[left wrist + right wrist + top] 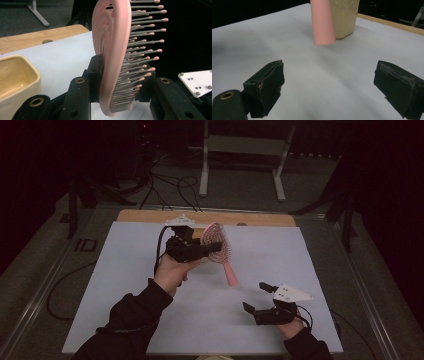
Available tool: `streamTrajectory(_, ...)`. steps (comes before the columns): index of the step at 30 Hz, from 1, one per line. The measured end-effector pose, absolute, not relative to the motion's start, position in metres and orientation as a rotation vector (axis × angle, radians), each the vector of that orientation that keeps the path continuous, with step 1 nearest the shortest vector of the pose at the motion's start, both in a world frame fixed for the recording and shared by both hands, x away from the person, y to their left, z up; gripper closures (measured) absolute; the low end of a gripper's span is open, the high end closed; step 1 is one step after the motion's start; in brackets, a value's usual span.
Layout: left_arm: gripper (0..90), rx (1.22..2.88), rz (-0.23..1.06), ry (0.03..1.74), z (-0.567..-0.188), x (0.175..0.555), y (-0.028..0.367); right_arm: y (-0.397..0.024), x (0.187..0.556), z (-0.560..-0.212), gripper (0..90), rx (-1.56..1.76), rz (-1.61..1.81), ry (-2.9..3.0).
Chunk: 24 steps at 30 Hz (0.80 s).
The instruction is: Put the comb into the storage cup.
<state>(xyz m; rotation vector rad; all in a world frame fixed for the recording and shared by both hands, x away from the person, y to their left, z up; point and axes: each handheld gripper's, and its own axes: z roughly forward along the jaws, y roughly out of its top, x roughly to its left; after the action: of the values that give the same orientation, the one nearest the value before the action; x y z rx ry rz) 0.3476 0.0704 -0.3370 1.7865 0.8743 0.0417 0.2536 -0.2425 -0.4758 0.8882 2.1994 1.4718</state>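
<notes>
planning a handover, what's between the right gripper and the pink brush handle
Nothing: in the right gripper view, only bare white table cover lies between the open right gripper and the pink brush handle.

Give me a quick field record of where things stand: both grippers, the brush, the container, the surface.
left gripper: shut on the head of the pink hairbrush, held above the table
hairbrush pose: handle hangs down toward the sheet, bristles face away from the cream container
right gripper: open, nothing between the jaws, low over the sheet
surface: white sheet on a wooden table
</notes>
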Motion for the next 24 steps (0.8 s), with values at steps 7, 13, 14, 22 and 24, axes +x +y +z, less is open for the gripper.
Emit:
streamTrajectory(7, 65.2, 1.766, 0.073, 0.877, -0.329, 0.351, 0.084, -0.247, 0.249, -0.476, 8.9, 0.887, 1.471, 2.193)
streamTrajectory(13, 65.2, 1.75, 0.101, 0.887, -0.321, 0.353, 0.094, -0.249, 0.247, -0.478, 8.9, 0.885, 1.466, 2.191)
streamTrajectory(14, 65.2, 1.748, 0.106, 0.886, -0.32, 0.354, 0.096, -0.249, 0.247, -0.478, 8.9, 0.889, 1.462, 2.193)
streamTrajectory(22, 65.1, 1.712, 0.165, 0.918, -0.306, 0.362, 0.111, -0.249, 0.245, -0.476, 8.9, 0.887, 1.467, 2.187)
streamTrajectory(24, 65.2, 1.702, 0.177, 0.93, -0.303, 0.364, 0.116, -0.25, 0.245, -0.476, 8.9, 0.885, 1.468, 2.186)
